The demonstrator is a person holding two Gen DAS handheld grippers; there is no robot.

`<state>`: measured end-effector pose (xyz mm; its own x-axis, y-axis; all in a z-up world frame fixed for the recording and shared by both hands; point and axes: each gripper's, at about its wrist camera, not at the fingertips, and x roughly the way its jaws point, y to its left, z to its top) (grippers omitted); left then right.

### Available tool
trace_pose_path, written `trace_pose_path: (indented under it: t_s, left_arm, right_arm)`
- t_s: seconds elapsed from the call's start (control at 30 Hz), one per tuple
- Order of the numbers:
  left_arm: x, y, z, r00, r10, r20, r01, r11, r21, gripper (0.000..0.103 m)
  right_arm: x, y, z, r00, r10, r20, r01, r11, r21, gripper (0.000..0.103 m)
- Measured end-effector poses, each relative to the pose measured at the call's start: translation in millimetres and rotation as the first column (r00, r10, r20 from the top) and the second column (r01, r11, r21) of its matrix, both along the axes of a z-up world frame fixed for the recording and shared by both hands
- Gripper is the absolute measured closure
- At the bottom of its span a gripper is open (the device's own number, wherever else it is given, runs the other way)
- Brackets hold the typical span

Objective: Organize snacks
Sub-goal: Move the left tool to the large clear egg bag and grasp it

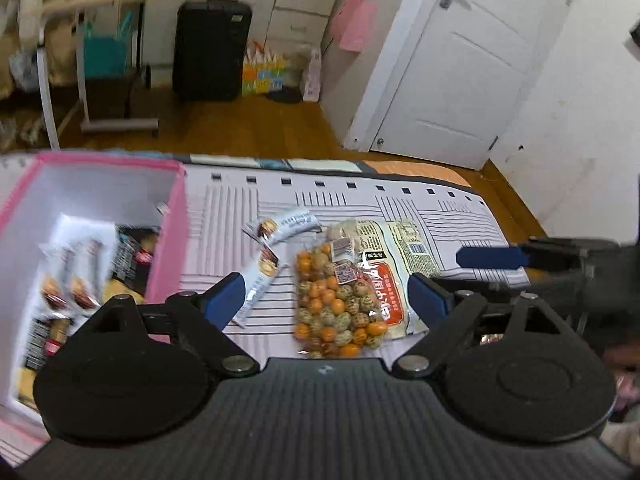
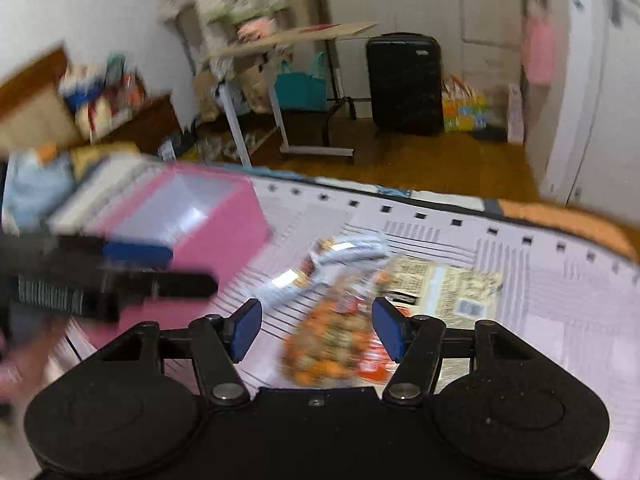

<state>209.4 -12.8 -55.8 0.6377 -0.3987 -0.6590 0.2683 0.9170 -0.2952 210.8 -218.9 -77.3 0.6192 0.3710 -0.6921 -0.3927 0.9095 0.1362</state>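
The left gripper (image 1: 326, 300) hovers above a surface covered with a white, black-lined cloth (image 1: 460, 216), its 2 blue-padded fingers (image 1: 224, 300) spread wide with nothing between them. Framed between those fingers in the left wrist view lies a clear bag of orange and speckled coated nuts (image 1: 340, 304) with a red label, resting flat on the cloth. Just behind it and partly under it is a flat cream-coloured packet (image 1: 404, 248) printed with text and a barcode. To the left of the nut bag lie 2 slim white snack sachets (image 1: 280, 236), 1 angled toward the left finger. Further left stands a pink box (image 1: 168, 240) with a white inside, open at the top, and several similar white sachets and dark wrappers are visible inside it. The right gripper (image 2: 316, 330) is also above the cloth, its fingers (image 2: 386, 330) parted and empty, with the same nut bag blurred between them. In the right wrist view the left gripper appears as a dark blur in front of the pink box. Behind the cloth, on the wooden floor, stand a black suitcase (image 1: 212, 48) and a white door (image 1: 452, 72).
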Motion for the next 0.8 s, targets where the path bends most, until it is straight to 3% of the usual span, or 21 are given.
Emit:
trace_pose_path:
  t_s: [0.17,0.23,0.4,0.57,0.8]
  left_arm:
    - [22,-6,-47,0.999,-0.001,-0.050,-0.001,0.999,-0.043,0.022]
    - [27,-7,-67,0.997,-0.006,-0.080,0.000,0.998,-0.069,0.023]
    - [41,-14,-106,0.992,-0.001,-0.124,-0.013,0.993,-0.119,0.026]
    - [53,-17,-125,0.989,-0.007,-0.151,-0.012,0.991,-0.130,0.026]
    - [62,-10,-144,0.963,-0.070,-0.262,-0.007,0.959,-0.283,0.028]
  right_arm:
    - [16,14,-33,0.996,0.071,-0.061,-0.074,0.996,-0.051,0.037]
    - [22,22,-41,0.994,0.076,-0.080,-0.080,0.996,-0.049,0.036]
    - [34,42,-69,0.994,0.043,-0.105,-0.058,0.987,-0.147,0.035]
    - [36,46,-84,0.992,0.033,-0.125,-0.054,0.985,-0.164,0.027]
    - [36,53,-93,0.992,0.032,-0.122,-0.053,0.982,-0.179,0.015]
